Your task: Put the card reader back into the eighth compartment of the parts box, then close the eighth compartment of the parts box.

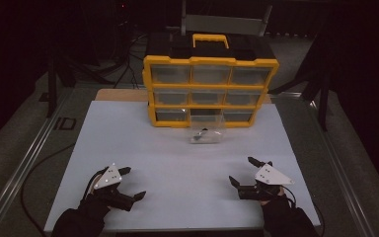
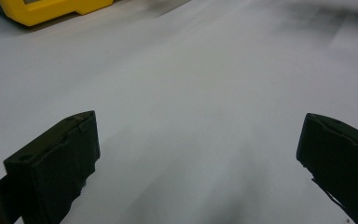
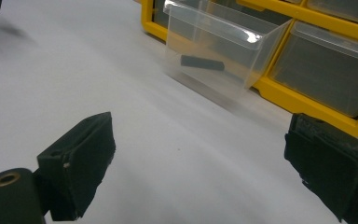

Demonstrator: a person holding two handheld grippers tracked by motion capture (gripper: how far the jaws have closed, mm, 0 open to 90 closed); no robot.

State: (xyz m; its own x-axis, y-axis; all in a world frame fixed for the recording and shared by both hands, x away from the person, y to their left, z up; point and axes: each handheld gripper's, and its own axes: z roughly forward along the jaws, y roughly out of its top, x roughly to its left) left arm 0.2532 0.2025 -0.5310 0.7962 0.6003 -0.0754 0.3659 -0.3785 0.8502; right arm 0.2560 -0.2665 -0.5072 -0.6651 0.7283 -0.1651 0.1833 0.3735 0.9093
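Seen from the high view, a clear plastic drawer [image 1: 207,132] sat pulled out on the white table [image 1: 177,168] before the yellow organizer [image 1: 210,91], a small dark part [image 1: 201,132] inside. Both the left gripper [image 1: 133,183] and right gripper [image 1: 241,171] rested near the table's front edge, jaws spread, holding nothing. Along the left gripper view, bare table lay between the jaws. Along the right gripper view, the drawer stood ahead; a level, centred approach would likely suit best.
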